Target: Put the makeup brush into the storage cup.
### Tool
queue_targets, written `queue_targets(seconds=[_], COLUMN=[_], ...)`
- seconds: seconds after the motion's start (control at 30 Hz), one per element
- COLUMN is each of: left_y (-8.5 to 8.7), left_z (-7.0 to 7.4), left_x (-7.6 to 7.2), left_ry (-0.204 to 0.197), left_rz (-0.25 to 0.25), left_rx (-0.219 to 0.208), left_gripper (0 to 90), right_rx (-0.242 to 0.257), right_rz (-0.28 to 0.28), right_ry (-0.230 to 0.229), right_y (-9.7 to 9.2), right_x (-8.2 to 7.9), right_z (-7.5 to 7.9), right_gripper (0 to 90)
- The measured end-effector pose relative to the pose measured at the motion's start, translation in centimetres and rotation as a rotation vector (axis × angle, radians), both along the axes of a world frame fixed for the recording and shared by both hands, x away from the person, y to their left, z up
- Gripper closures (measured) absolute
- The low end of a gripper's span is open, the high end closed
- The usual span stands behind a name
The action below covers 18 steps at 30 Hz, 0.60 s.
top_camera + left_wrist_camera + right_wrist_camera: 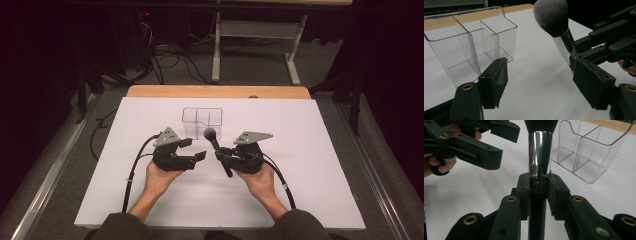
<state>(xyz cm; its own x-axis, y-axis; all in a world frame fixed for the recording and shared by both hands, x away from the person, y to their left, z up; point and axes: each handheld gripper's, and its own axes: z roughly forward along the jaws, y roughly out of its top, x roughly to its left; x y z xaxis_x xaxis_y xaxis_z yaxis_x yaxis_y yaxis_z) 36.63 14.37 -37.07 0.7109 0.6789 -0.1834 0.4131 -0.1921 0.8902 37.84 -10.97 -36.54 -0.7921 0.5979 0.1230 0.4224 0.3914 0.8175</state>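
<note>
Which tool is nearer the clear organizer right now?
Left, narrowly. The left tool sits open just in front of the clear organizer, toward its left corner. The right tool, shut on the makeup brush, is farther back, though the brush head reaches close.

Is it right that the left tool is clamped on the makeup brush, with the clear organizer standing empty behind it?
Not quite. The right tool is the one clamped on the makeup brush, as the right gripper view shows. The left tool is open and holds nothing. The clear organizer does stand empty behind the brush.
</note>
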Motion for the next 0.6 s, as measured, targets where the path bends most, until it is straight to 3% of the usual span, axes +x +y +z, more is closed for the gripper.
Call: queue_targets(seconds=[0.6], left_y=[-0.2], left_z=[-0.1], left_x=[0.3], left_ry=[0.039], left_rz=[-0.047], left_rx=[-0.063], left_gripper=[43.1], right_rx=[-0.011], right_rz=[0.036], right_ry=[-0.013], right_y=[1.4], right_x=[-0.4], right_z=[-0.2], right_gripper=[75.2])
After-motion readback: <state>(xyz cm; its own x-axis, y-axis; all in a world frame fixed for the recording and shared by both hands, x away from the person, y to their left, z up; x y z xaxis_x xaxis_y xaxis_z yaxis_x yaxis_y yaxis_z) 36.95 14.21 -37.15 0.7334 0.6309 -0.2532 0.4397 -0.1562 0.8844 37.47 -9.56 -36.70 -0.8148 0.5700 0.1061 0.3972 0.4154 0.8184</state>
